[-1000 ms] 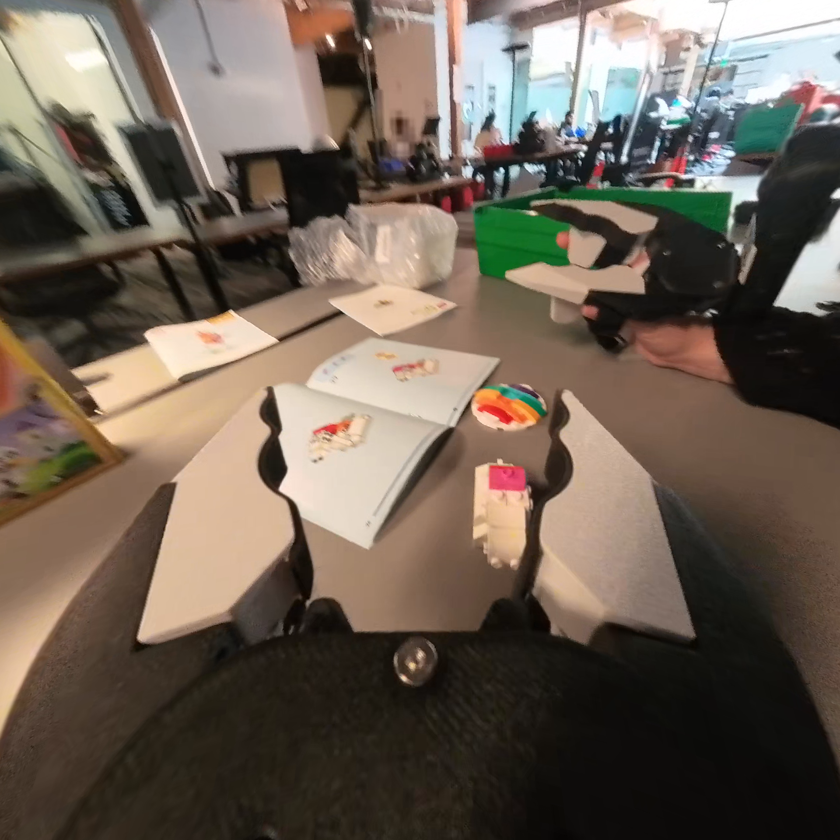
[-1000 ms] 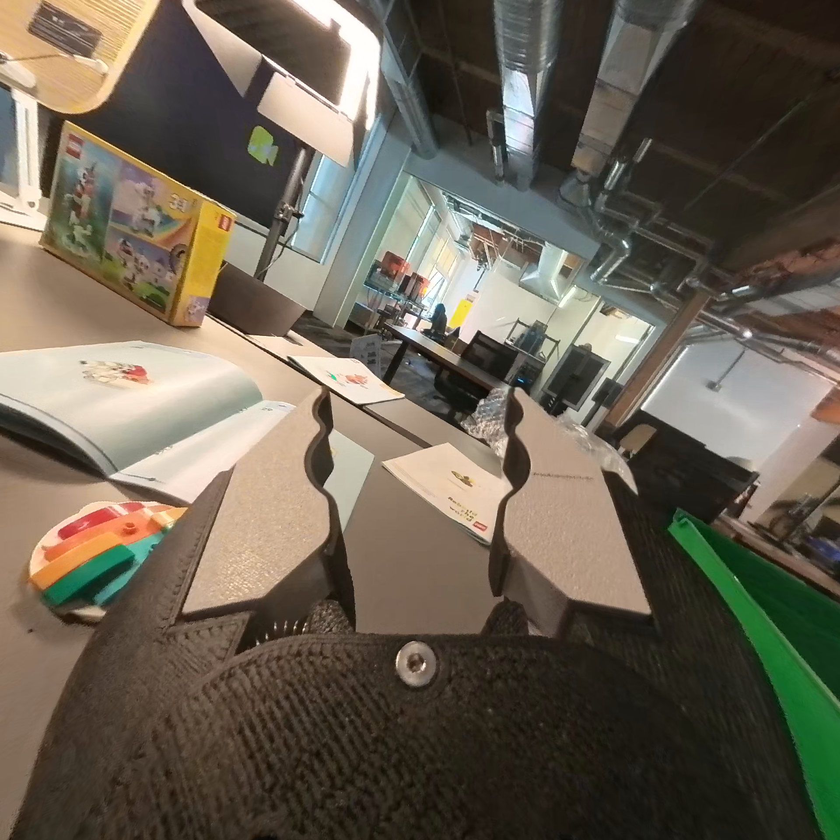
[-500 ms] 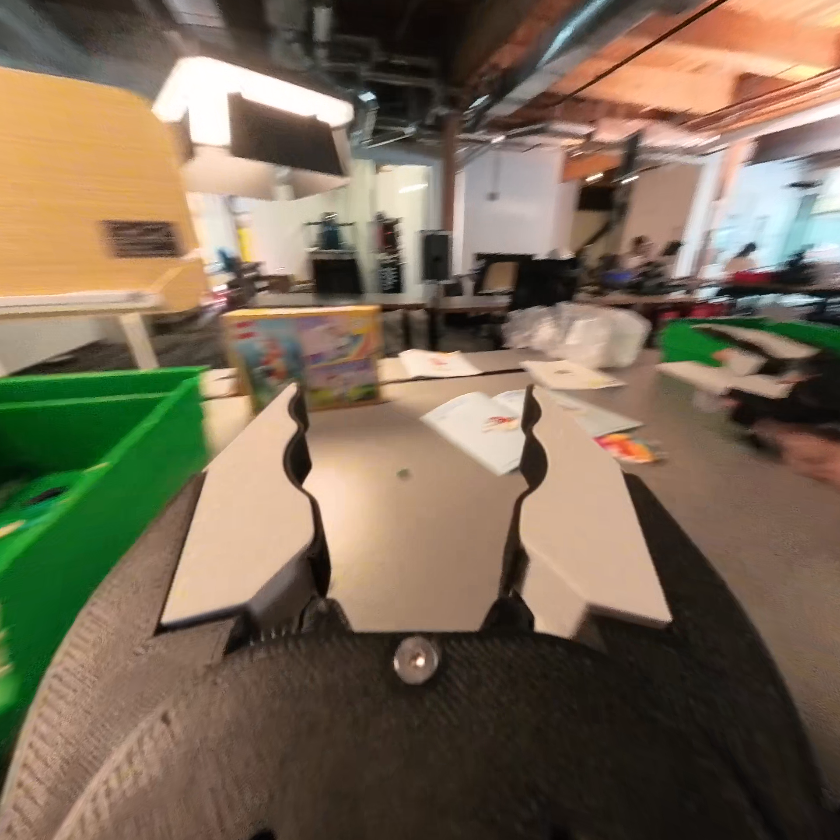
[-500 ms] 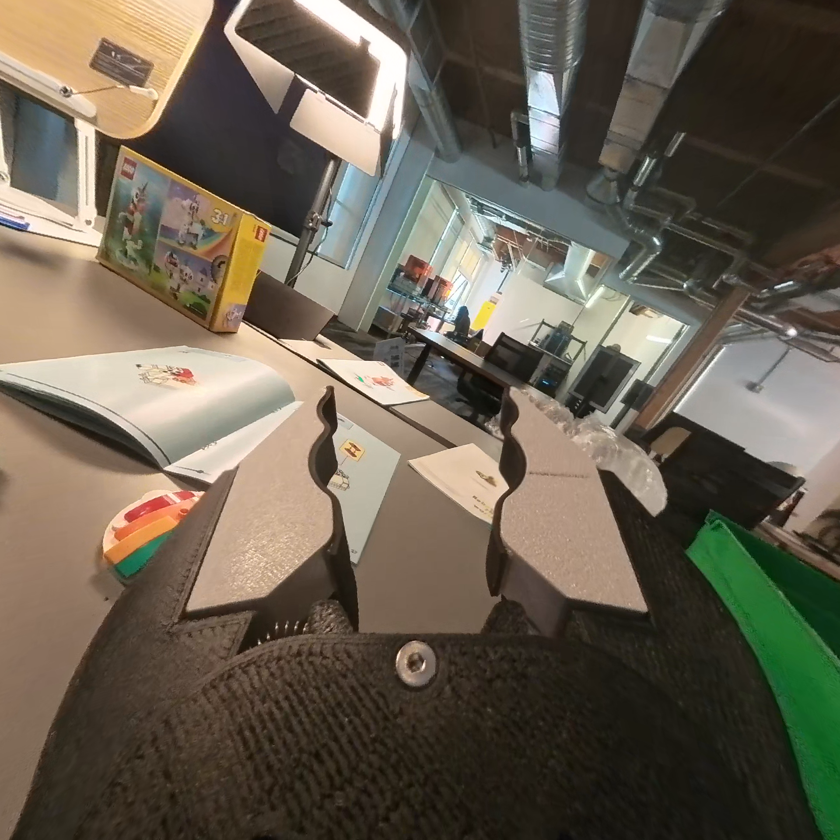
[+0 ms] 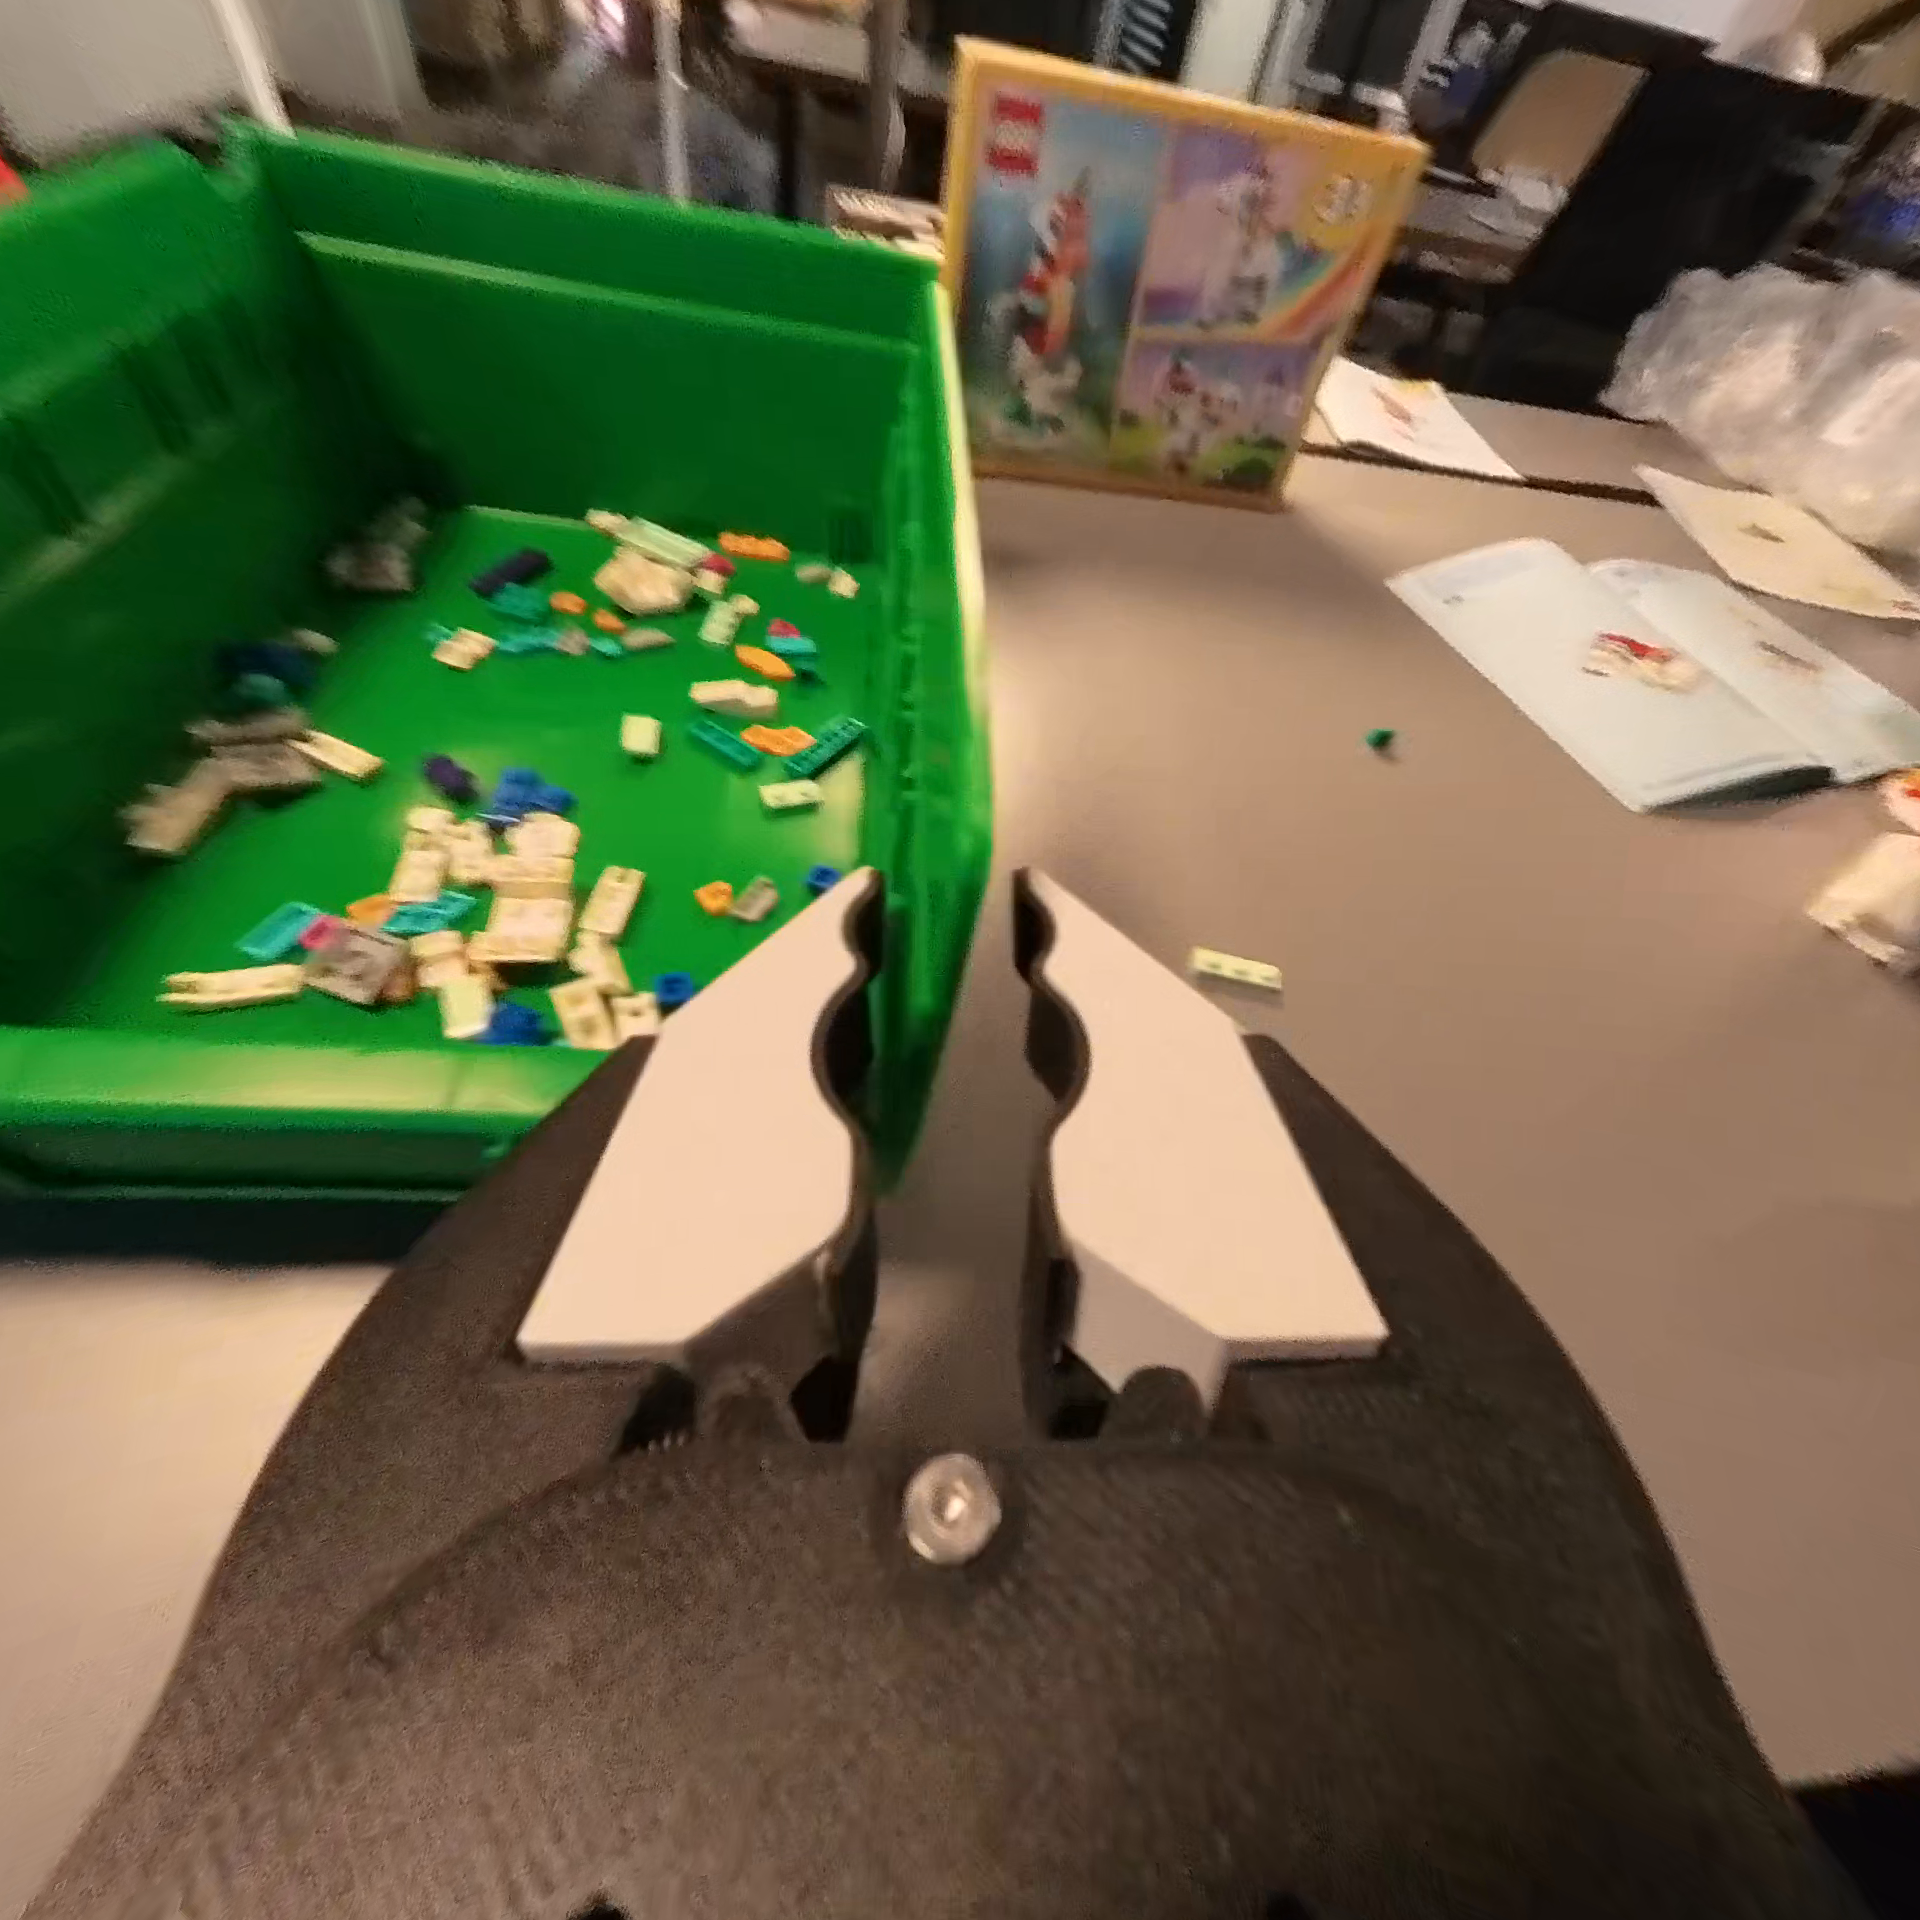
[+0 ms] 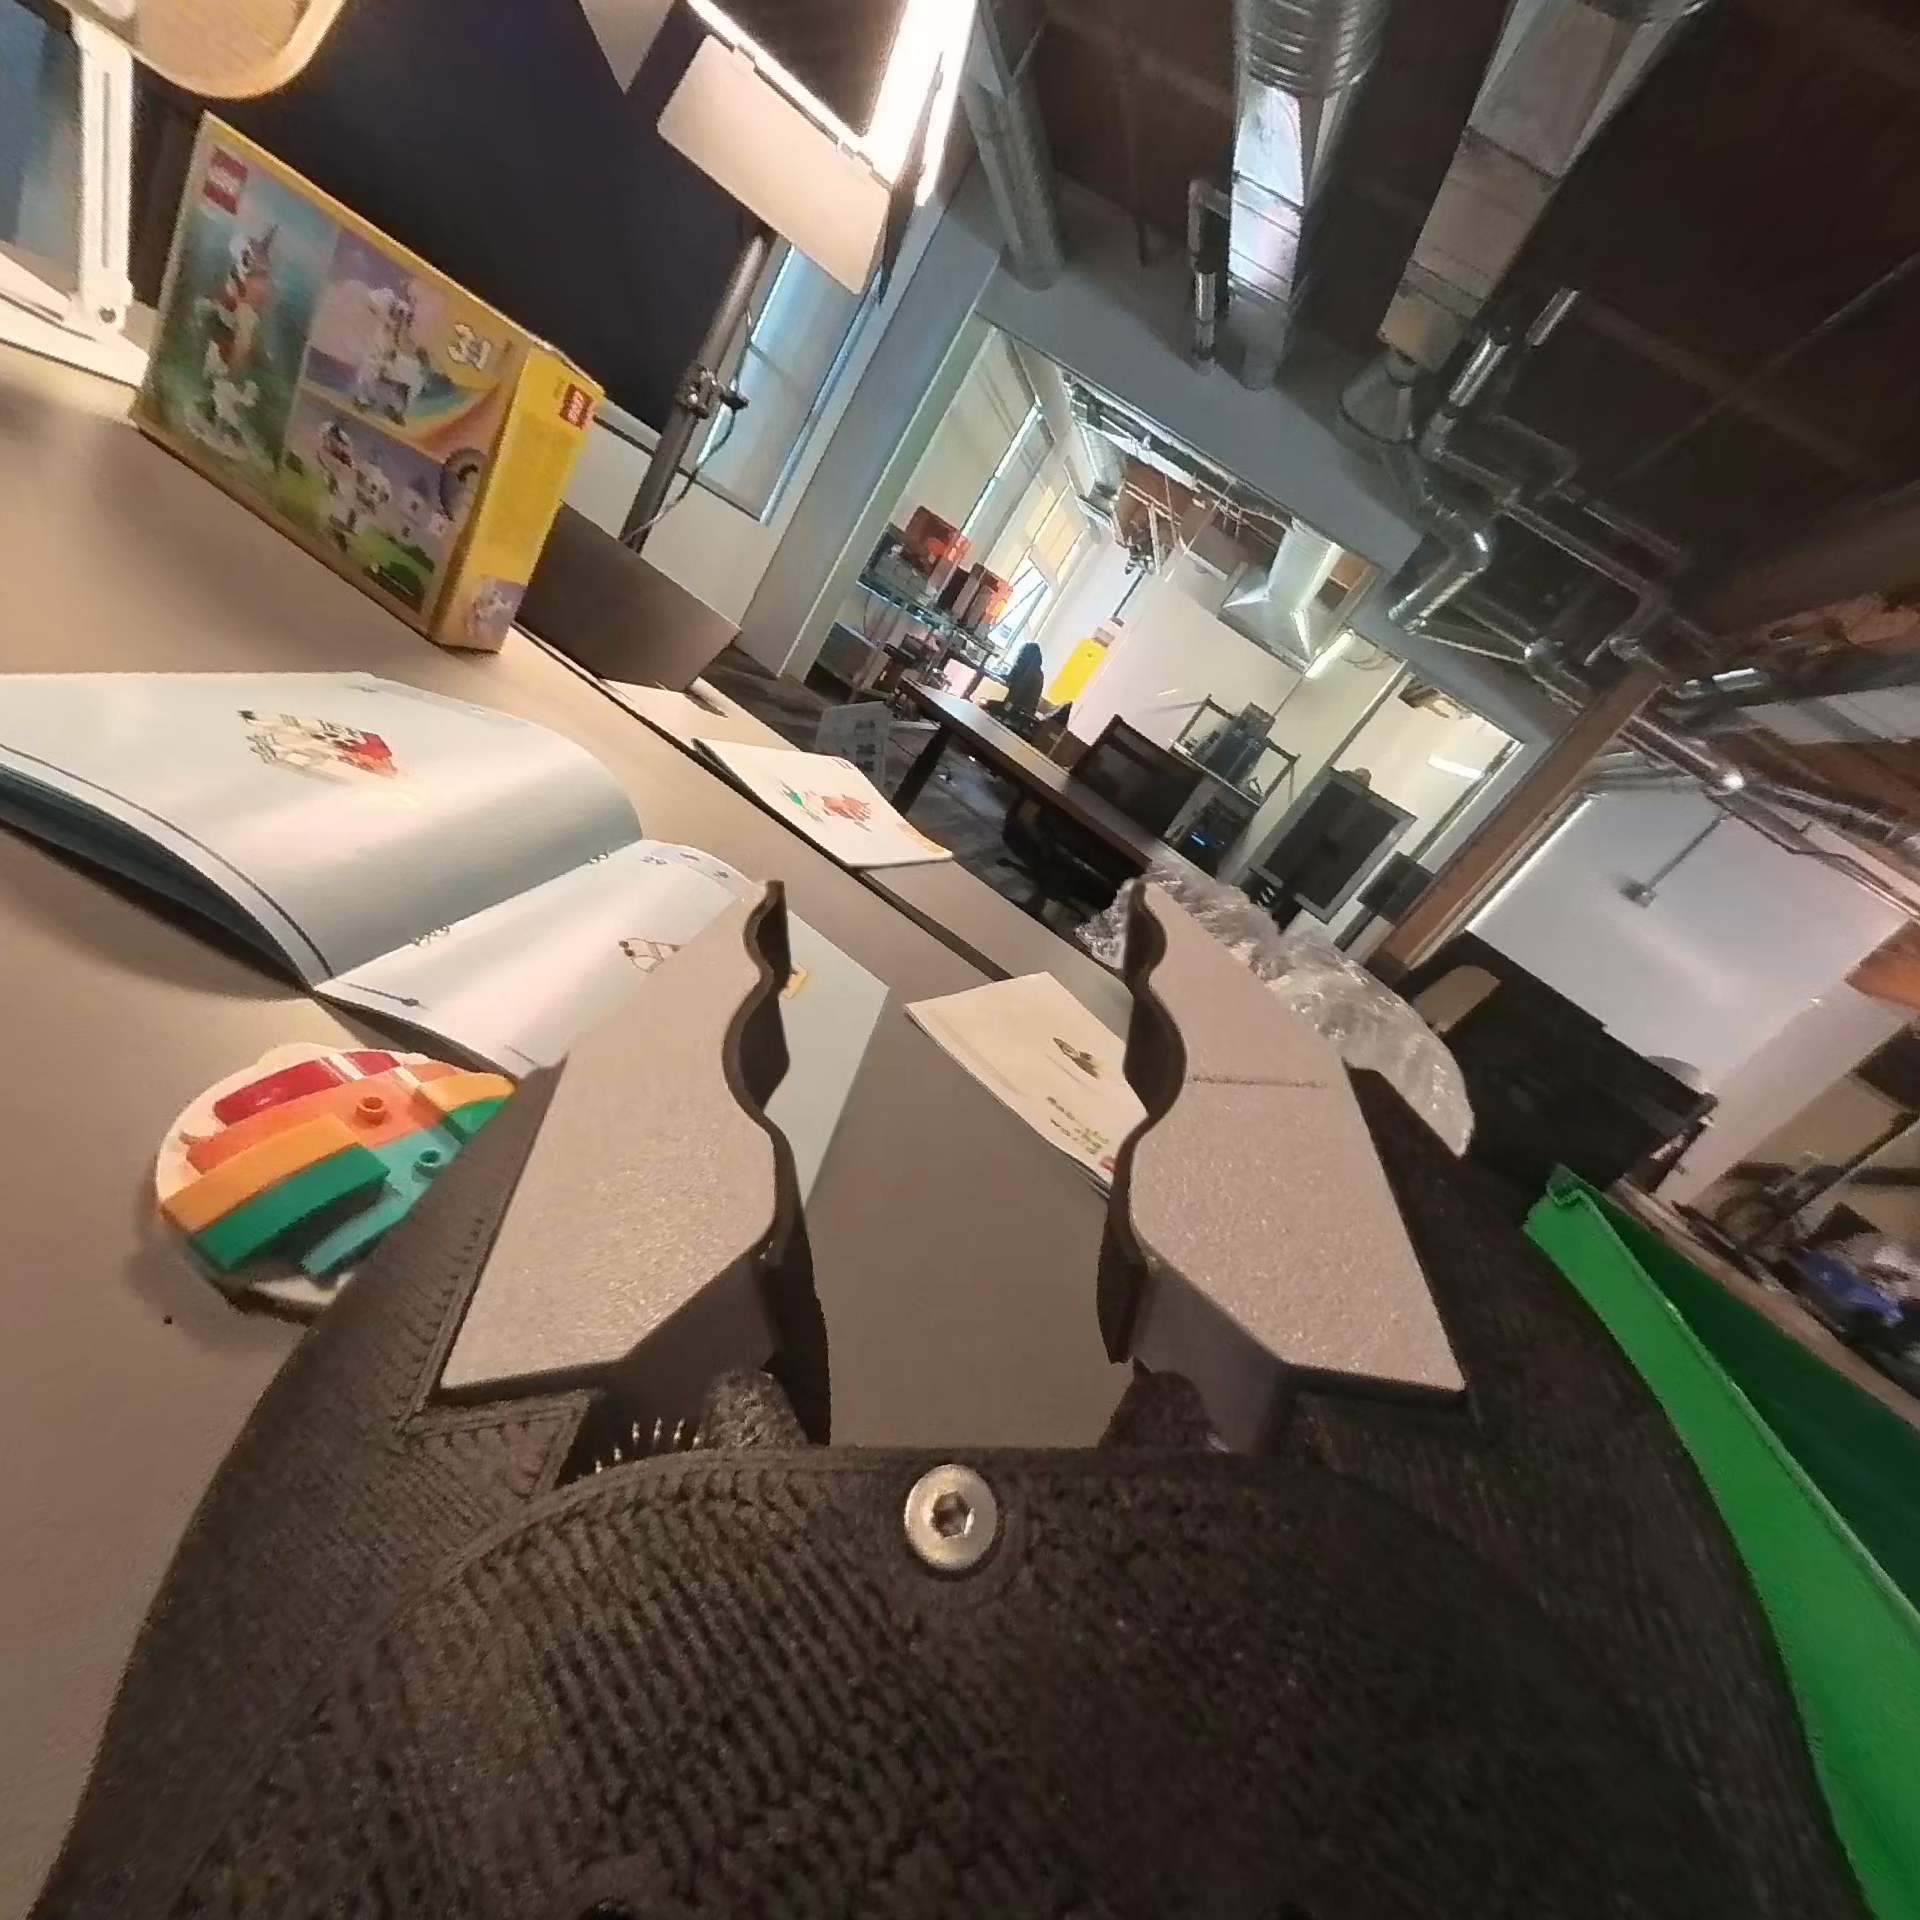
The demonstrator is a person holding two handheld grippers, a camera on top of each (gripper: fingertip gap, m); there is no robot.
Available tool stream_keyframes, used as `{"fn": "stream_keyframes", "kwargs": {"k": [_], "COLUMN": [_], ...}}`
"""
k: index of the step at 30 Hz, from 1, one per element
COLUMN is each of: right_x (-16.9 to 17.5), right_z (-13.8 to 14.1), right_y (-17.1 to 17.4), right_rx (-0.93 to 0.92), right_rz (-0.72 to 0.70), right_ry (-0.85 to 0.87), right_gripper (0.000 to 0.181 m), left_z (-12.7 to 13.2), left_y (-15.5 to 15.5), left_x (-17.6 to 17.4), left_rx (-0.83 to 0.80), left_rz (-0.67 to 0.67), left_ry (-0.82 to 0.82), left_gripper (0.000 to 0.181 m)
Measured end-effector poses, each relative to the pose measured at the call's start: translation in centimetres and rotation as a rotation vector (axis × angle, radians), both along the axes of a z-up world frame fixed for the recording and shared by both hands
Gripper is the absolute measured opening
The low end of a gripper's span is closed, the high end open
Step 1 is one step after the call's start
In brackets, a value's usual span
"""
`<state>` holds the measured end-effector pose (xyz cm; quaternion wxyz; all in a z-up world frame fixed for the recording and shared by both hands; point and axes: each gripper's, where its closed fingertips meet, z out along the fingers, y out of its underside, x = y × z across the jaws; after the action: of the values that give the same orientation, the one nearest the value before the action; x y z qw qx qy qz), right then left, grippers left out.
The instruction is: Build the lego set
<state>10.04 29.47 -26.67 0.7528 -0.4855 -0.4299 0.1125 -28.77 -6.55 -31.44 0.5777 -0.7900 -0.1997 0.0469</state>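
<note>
My left gripper [image 5: 945, 883] is empty, its jaws a narrow gap apart, and hangs over the right wall of a green bin [image 5: 940, 540]. Many loose lego pieces [image 5: 520, 894] lie on the bin's floor. A small cream plate [image 5: 1234, 968] and a tiny green piece [image 5: 1380, 740] lie on the grey table beside the bin. A white partial build [image 5: 1870, 914] shows at the right edge. My right gripper [image 6: 954, 894] is open and empty, low over the table. A round rainbow build [image 6: 322, 1153] lies just left of it.
An open instruction booklet [image 5: 1662, 675] [image 6: 312, 821] lies mid-table. The yellow set box [image 5: 1153, 281] [image 6: 353, 384] stands behind it. Leaflets [image 6: 1039, 1060] and clear plastic bags [image 5: 1797, 364] lie farther back. A second green bin's wall [image 6: 1766, 1403] is at my right gripper's right. Tip to tip, the grippers are about 55 cm apart. From the right gripper's tips to the white partial build [image 5: 1870, 914] is close to 20 cm.
My left gripper swung left from the white build and booklet to the green bin, and its jaws narrowed. My right gripper stayed open and shifted only slightly.
</note>
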Motion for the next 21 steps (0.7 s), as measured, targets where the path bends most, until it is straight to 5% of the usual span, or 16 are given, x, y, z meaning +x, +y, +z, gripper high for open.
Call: {"fn": "stream_keyframes", "kwargs": {"k": [4,7,14,21], "right_x": [0.1,0.4,1.1,2.0], "right_z": [-0.4,-0.5,-0.6,-0.4], "right_y": [0.5,1.0,1.9,2.7], "right_rx": [0.019,0.025,0.026,0.008], "right_rz": [-0.047,-0.092,-0.164,-0.227], "right_ry": [-0.039,-0.053,-0.068,-0.037], "right_gripper": [0.063,0.061,0.060,0.059], "left_z": [0.2,0.5,2.3,10.7], "left_y": [0.7,2.0,6.3,5.3], "left_x": [1.2,3.5,9.7,2.1], "left_rx": [0.006,0.031,0.086,0.197], "left_rz": [-0.001,-0.044,-0.362,-0.285], "left_ry": [0.012,-0.014,-0.168,-0.014], "left_gripper": [0.023,0.045,0.054,0.047]}}
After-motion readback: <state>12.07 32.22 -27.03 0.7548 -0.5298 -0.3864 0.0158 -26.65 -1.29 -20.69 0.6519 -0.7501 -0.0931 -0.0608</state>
